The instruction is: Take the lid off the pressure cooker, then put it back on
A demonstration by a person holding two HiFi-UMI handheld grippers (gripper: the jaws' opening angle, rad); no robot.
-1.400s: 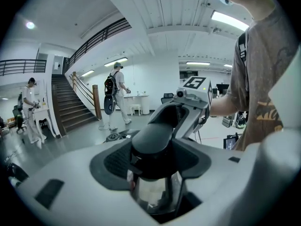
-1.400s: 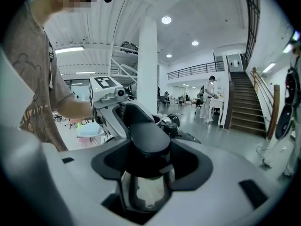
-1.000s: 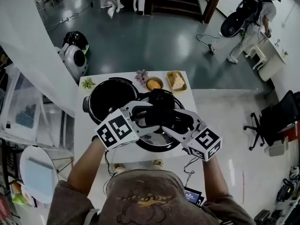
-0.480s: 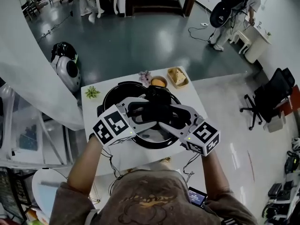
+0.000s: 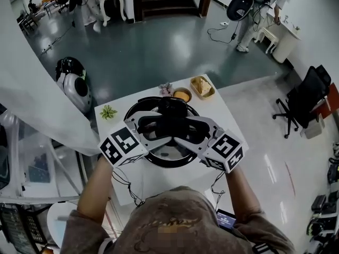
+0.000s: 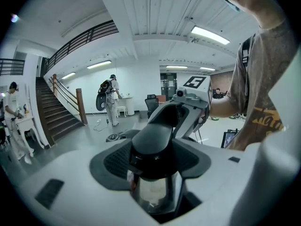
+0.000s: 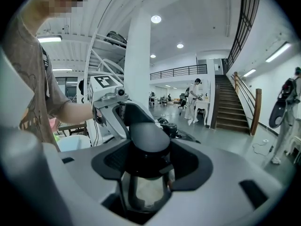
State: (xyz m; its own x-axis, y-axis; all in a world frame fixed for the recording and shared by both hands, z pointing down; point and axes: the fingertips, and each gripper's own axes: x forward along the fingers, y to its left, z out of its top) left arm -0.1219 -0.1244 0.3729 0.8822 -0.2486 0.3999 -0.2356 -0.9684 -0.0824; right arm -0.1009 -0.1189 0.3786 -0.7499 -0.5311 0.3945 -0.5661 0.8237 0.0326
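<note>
The round silver lid (image 5: 168, 155) is polished bright metal; its black knob handle (image 6: 151, 142) is smooth semi-gloss plastic. The left tongs (image 6: 150, 161) are matt white plastic with ribbed black pads (image 6: 115, 161). The white bench (image 5: 153, 181) looks smooth, the dark floor (image 5: 159, 52) glossy.

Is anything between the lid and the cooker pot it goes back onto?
Nothing visible. The left gripper and right gripper clamp the lid by its handle right over the pot; the bowl and tray sit apart at the table's far edge.

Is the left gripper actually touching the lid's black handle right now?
Touching. The left gripper view shows the rounded black plastic lid handle filling the gap between the left gripper's dark pads, which press on it from both sides.
</note>
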